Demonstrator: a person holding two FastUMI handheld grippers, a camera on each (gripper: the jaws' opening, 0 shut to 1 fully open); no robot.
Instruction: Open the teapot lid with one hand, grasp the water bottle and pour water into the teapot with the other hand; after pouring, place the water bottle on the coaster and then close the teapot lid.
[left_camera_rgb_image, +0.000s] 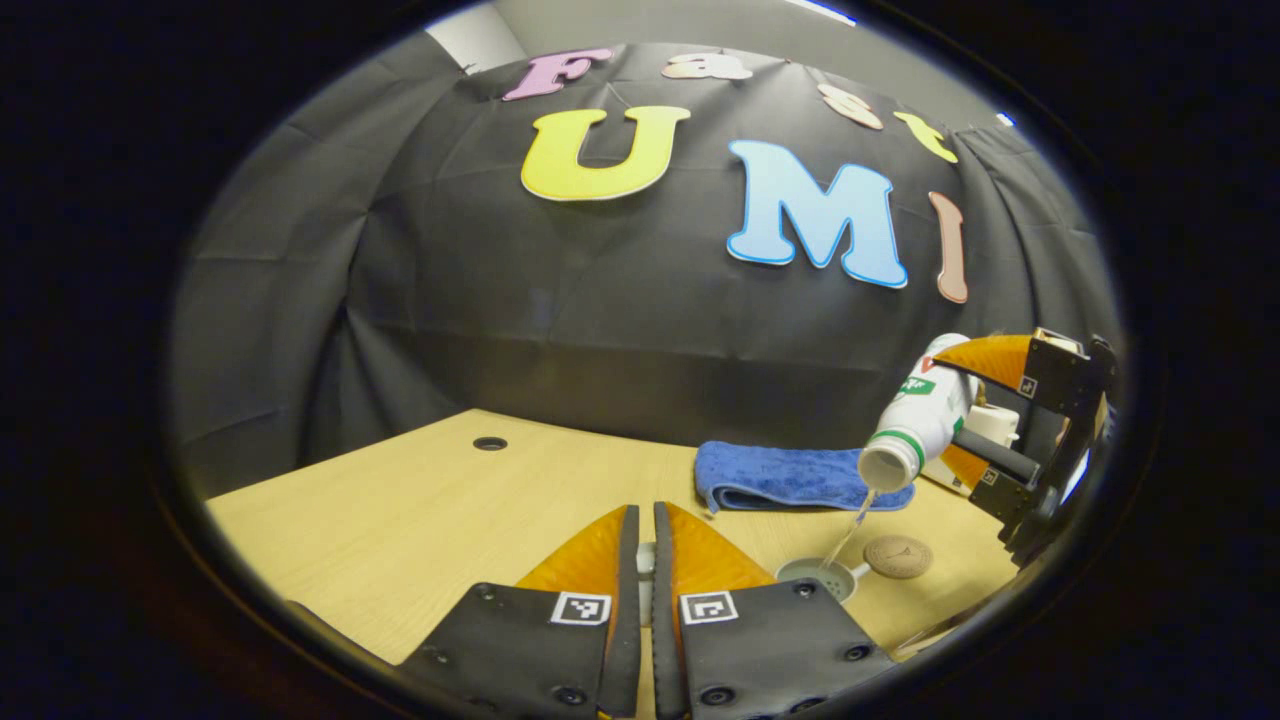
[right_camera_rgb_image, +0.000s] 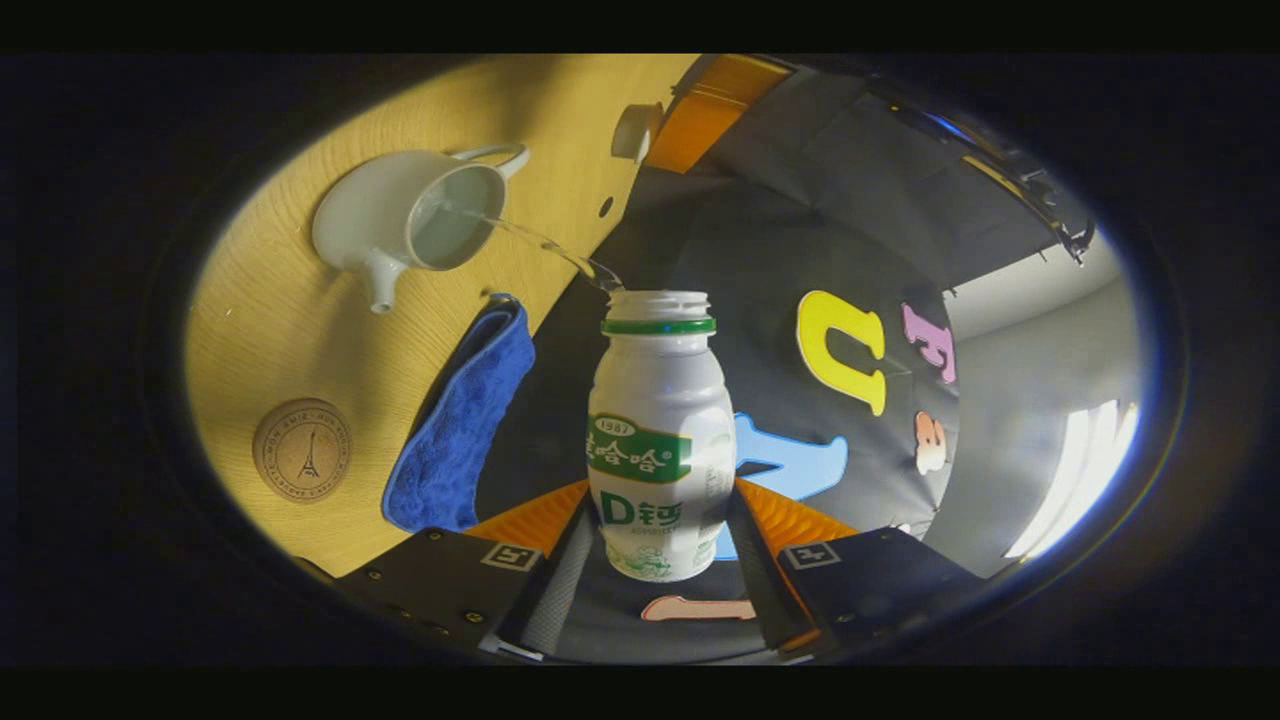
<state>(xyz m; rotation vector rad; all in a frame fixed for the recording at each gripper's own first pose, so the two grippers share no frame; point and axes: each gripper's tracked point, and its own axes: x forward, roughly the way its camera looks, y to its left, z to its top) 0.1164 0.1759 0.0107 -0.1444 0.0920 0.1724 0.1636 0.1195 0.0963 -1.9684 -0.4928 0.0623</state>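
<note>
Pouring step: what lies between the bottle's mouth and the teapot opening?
A thin stream of water runs from the bottle into the open teapot, with nothing else between; it shows in both the right and left gripper views.

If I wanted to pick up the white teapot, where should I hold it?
Probably by the looped handle. The teapot stands upright on the table with its lid off, and water is streaming in from the bottle. The handle sticks out opposite the spout, so come in from the handle side, level with the table, and pinch the loop.
</note>
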